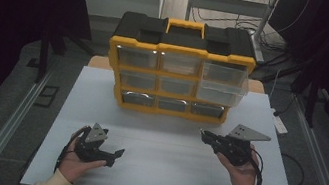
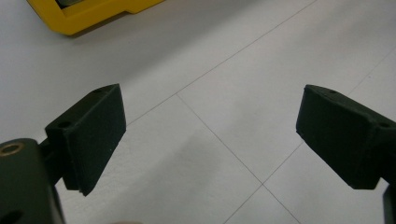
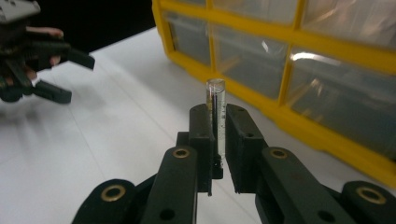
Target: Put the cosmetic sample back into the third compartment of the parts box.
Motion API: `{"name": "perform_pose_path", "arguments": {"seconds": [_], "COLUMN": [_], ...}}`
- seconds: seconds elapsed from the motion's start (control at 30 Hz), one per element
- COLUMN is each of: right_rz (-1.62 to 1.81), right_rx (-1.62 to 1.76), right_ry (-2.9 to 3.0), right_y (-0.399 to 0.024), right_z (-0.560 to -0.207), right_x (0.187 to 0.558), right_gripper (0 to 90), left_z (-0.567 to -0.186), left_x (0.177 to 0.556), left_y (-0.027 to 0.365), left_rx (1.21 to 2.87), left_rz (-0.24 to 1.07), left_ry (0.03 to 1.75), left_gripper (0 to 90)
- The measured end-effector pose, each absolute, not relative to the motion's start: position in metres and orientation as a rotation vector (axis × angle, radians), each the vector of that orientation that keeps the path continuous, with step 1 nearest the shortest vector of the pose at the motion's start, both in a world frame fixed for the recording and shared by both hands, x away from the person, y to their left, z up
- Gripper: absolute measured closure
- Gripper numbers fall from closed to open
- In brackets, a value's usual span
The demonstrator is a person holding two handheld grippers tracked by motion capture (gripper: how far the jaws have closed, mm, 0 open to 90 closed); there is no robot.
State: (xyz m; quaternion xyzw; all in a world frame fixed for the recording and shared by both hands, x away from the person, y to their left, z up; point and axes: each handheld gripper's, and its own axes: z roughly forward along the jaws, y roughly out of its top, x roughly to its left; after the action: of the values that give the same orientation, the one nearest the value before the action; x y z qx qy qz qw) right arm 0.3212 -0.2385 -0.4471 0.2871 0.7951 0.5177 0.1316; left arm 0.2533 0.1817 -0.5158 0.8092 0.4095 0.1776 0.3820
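Observation:
A yellow and black drawer organizer point(image 1: 179, 69) stands at the back of the white table point(image 1: 162, 183), its clear fronts close in the right gripper view point(image 3: 289, 51) and one corner in the left gripper view point(image 2: 93, 11). Its top right drawer point(image 1: 224, 82) is pulled out. My right gripper point(image 1: 203, 133) point(image 3: 217, 123) is shut on a small clear tube point(image 3: 215, 93) with a dark line inside, which stands up between the jaws just in front of the bottom row. My left gripper point(image 1: 116, 158) point(image 2: 210, 135) point(image 3: 77, 77) is open over bare table at the front left.
A white power strip point(image 1: 280, 123) and cables lie on the floor to the right of the table. A metal shelf point(image 1: 228, 4) stands behind the organizer. Dark curtains close both sides.

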Motion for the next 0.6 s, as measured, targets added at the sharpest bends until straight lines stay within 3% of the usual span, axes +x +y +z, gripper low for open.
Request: {"name": "perform_pose_path", "arguments": {"seconds": [0.6], "right_rz": [1.65], "right_rx": [0.774], "right_ry": [2.161], "right_y": [-0.245], "right_z": [-0.405], "right_x": [0.309], "right_gripper": [81.6], "left_z": [-0.516], "left_x": [0.254], "left_y": [0.182], "left_rx": [2.063], "left_rz": [0.456], "left_ry": [1.046], "left_gripper": [8.9]}}
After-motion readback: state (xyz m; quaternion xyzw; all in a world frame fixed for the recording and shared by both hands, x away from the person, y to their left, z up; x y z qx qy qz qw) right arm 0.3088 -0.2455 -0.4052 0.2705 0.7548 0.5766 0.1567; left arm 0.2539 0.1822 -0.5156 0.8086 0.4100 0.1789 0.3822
